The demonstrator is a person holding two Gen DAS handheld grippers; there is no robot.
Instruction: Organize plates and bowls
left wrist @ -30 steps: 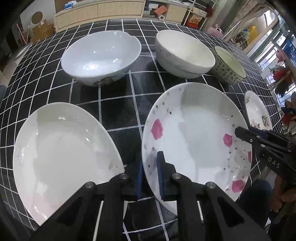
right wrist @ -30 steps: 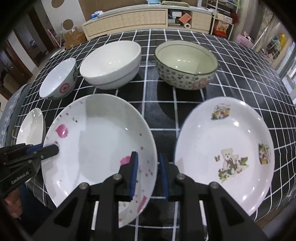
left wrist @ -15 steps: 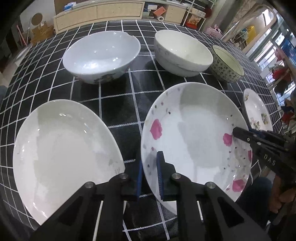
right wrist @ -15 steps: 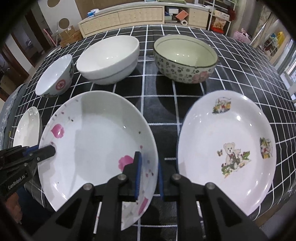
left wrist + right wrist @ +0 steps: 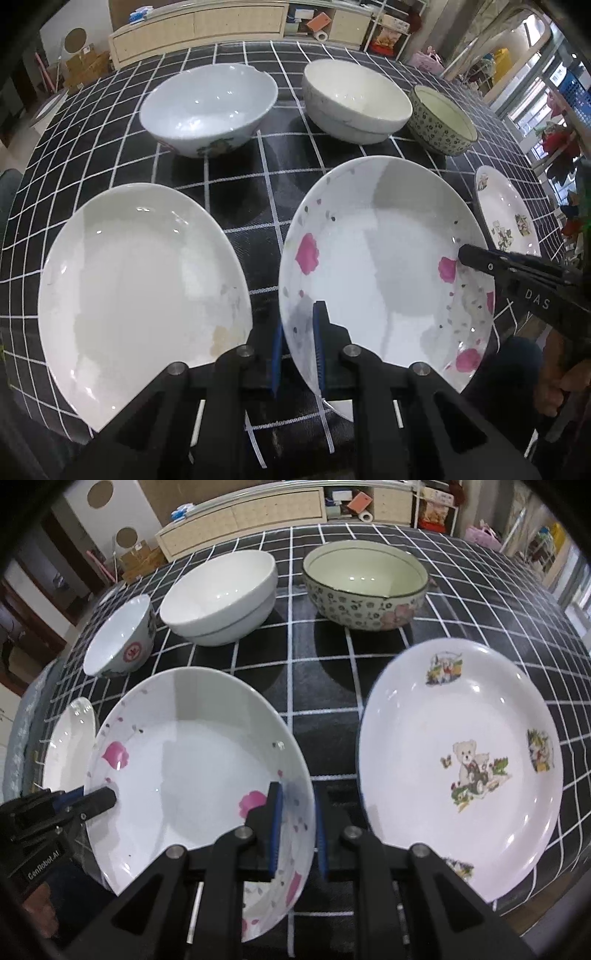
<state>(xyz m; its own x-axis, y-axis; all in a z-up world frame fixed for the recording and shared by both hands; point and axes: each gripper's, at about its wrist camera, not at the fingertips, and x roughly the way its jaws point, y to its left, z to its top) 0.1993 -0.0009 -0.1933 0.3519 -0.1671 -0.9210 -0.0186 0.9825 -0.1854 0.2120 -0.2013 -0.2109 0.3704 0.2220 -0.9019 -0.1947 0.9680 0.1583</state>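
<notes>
We record pink-flowered plate [image 5: 384, 258] at tablecloth's [image 5: 258, 177] near edge, between plain white plate [image 5: 140, 273] and bear-print plate [image 5: 461, 760]. Behind, toward far edge, one row: red-emblem bowl [image 5: 122, 638], white bowl [image 5: 221, 594], floral-patterned bowl [image 5: 365, 587], all upright.

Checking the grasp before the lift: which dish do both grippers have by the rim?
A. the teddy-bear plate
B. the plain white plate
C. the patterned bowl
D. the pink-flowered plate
D: the left gripper and the right gripper each straddle the rim of the pink-flowered plate, on opposite sides; the teddy-bear plate lies untouched beside it.
</notes>
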